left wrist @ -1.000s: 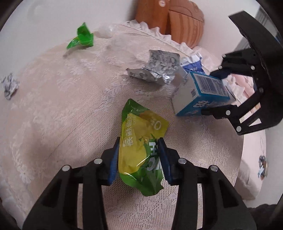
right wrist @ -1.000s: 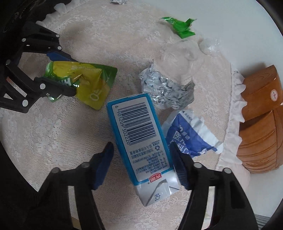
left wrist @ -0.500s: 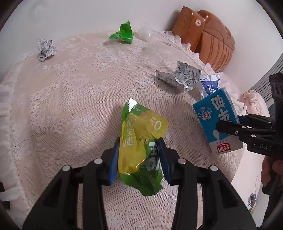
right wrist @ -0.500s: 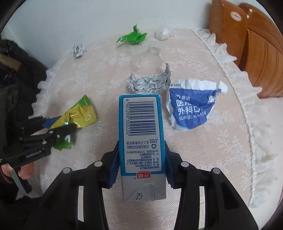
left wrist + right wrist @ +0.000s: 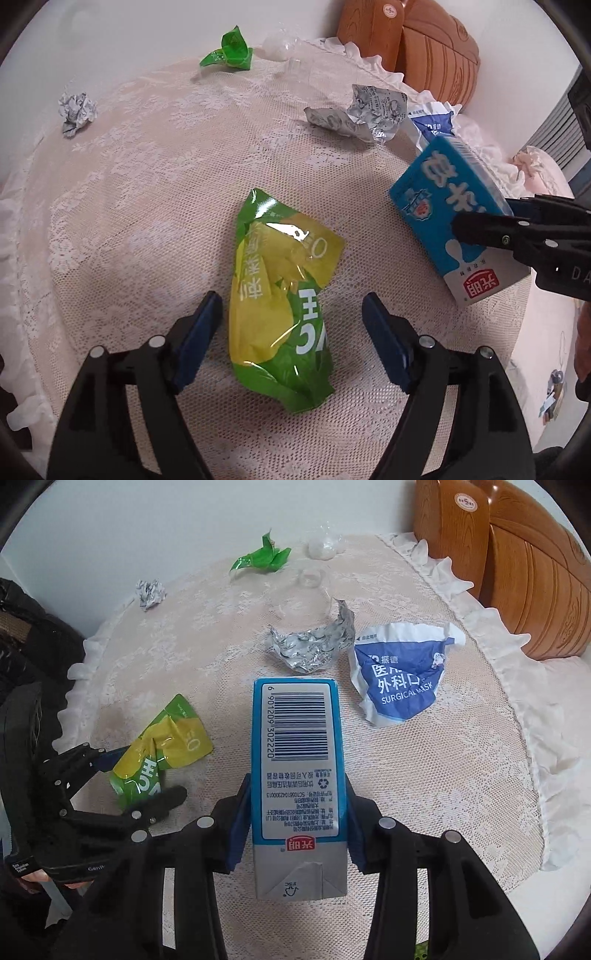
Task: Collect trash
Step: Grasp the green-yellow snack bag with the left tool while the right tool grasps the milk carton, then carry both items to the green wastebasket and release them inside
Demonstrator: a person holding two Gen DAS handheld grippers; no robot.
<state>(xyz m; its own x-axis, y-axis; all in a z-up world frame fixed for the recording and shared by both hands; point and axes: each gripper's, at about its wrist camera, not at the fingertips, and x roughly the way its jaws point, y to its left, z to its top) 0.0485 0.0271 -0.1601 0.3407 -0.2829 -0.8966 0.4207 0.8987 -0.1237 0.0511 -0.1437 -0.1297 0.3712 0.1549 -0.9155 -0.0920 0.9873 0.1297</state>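
Left wrist view: left claw (image 5: 291, 314), jaws opening, straddles the green-yellow pouch (image 5: 282, 306) at lower centre on the lace-covered surface (image 5: 147, 206), pads clear of it. Right wrist view: right claw (image 5: 297, 819) clamps the blue milk carton (image 5: 297, 760) at frame centre.

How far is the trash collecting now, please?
Nothing looks collected yet. The right gripper clamps the blue carton. The left gripper is opening around the green-yellow pouch. The foil wrapper, mask packet, green scrap and crumpled ball remain on the tablecloth.
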